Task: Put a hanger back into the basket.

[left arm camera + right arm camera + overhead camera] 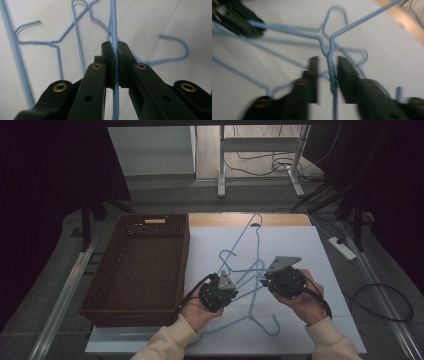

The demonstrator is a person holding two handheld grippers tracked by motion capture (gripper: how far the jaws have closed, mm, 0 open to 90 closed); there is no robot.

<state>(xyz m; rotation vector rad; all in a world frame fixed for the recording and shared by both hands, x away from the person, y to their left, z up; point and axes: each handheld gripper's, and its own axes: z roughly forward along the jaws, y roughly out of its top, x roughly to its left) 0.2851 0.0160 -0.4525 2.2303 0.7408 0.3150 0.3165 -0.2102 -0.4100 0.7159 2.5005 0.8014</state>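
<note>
Hangers (pixel 252 265) of blue wire lie tangled beside brown basket (pixel 145 270); left gripper (pixel 116 53) is clamped on one wire, right gripper (pixel 327 65) stands apart around twisted neck (pixel 331 68).

Between the left gripper (pixel 226 286) and the right gripper (pixel 267 279) the blue wire hangers (pixel 252 270) cross in a tangle, leaving no free passage there. Ahead of both grippers, more hanger wire and hooks lie over the white surface (pixel 295 245). Just left of the left gripper stands the wall of the brown wicker basket (pixel 184 265). Right of the right gripper the surface lies bare.
</note>
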